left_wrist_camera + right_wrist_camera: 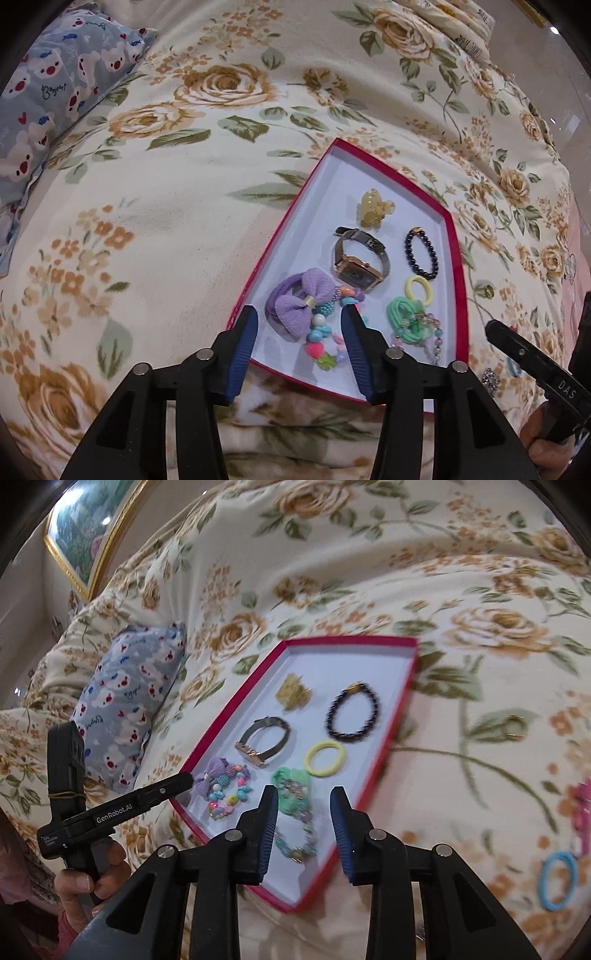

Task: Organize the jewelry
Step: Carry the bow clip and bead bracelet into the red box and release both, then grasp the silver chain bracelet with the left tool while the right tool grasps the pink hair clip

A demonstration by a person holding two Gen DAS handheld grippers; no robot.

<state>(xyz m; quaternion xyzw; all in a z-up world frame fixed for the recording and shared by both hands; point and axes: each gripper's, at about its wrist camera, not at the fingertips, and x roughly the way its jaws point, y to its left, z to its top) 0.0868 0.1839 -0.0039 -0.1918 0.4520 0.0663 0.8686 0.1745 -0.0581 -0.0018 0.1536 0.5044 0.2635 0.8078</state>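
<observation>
A red-rimmed white tray (pixel 458 258) (pixel 402 686) lies on the floral bedspread. It holds a purple bow hair tie (pixel 295 304) (pixel 212 775), a colourful bead bracelet (pixel 325 350) (pixel 229 799), a watch (pixel 360 260) (pixel 264 738), a dark bead bracelet (pixel 421 253) (pixel 352 712), a yellow ring tie (pixel 421 290) (pixel 325 758), a green tie (pixel 406 319) (pixel 291 782) and an amber clip (pixel 373 208) (pixel 293 692). My left gripper (pixel 299 315) is open over the bow. My right gripper (pixel 304 797) is open over the tray's near end. A blue hair tie (pixel 557 880) lies outside the tray.
A grey teddy-print pillow (pixel 48 99) (pixel 125 709) lies to the left. A gold ring (pixel 515 727), a pink item (pixel 583 812) and a sparkly piece (pixel 490 380) lie on the bedspread right of the tray. A framed picture (pixel 88 528) hangs on the wall.
</observation>
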